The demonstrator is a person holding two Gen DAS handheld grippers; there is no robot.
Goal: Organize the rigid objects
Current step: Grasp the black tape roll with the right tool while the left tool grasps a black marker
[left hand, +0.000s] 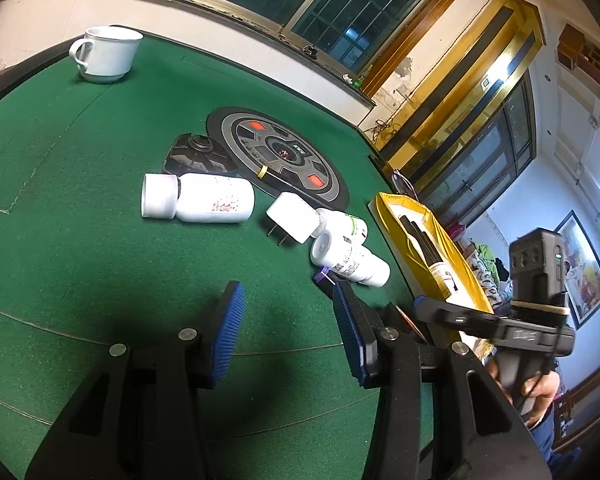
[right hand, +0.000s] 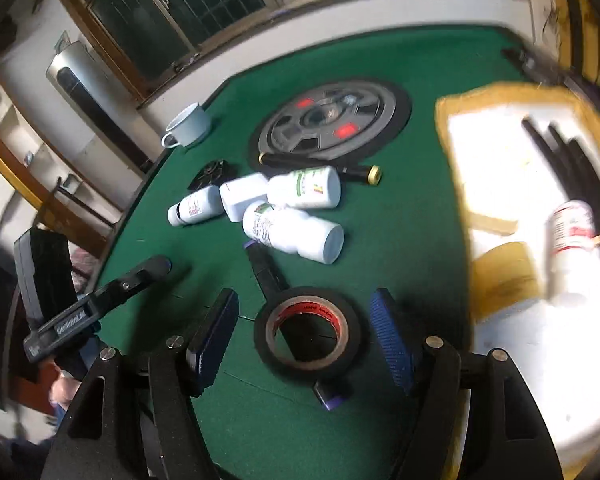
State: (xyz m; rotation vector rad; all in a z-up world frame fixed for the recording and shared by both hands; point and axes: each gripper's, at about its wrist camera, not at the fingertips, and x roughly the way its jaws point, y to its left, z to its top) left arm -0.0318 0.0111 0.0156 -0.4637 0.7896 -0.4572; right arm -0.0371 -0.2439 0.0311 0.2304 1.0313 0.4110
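A black roll of adhesive tape with a red-printed inner core (right hand: 311,335) is lying flat on the green felt counter (right hand: 412,240), sitting between the blue ribbed pads of the right claw (right hand: 306,340). That claw is standing spread, its pads clear of the roll on both sides. The roll is resting over a dark stick-shaped object with a purple end (right hand: 328,396). Just beyond it, white plastic pill bottles (right hand: 296,232) are lying on their sides in a loose cluster together with a white plug adapter (right hand: 242,196). A slim black tube with a gold cap (right hand: 360,172) is lying behind them, against a round grey-and-black disc with red patches (right hand: 332,120). A white ceramic mug (right hand: 190,126) is standing upright near the far edge. To the right, a yellow-rimmed white tray (right hand: 500,96) is holding black rods and another white bottle, though that side is blurred.

The left claw (left hand: 288,320) is hovering above bare felt, spread and gripping nothing, well short of a large white bottle (left hand: 198,198).
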